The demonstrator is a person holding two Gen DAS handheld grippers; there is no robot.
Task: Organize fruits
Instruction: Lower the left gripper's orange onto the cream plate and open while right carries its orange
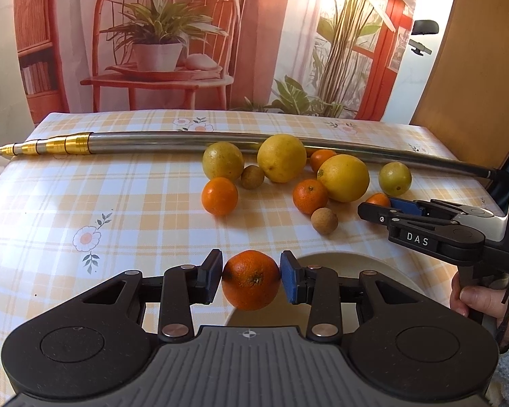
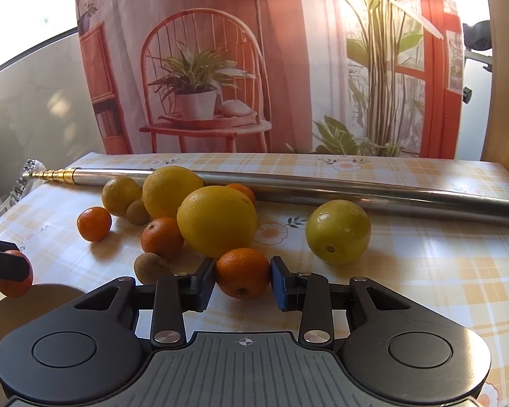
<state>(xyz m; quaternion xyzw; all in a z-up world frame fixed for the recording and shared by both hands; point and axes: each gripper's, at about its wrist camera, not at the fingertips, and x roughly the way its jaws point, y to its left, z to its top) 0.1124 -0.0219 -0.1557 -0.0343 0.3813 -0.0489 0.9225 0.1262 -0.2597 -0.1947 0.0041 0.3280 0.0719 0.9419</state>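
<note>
Orange mandarins [image 1: 250, 279], yellow lemons [image 1: 343, 178], yellow-white checked floral tablecloth [image 1: 118, 203]

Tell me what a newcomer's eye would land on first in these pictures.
First, the mandarin clamped in the left gripper, held above the rim of a pale plate. Next, the right gripper closing around another mandarin on the checked tablecloth. Behind them, lemons cluster before a long metal pole.
</note>
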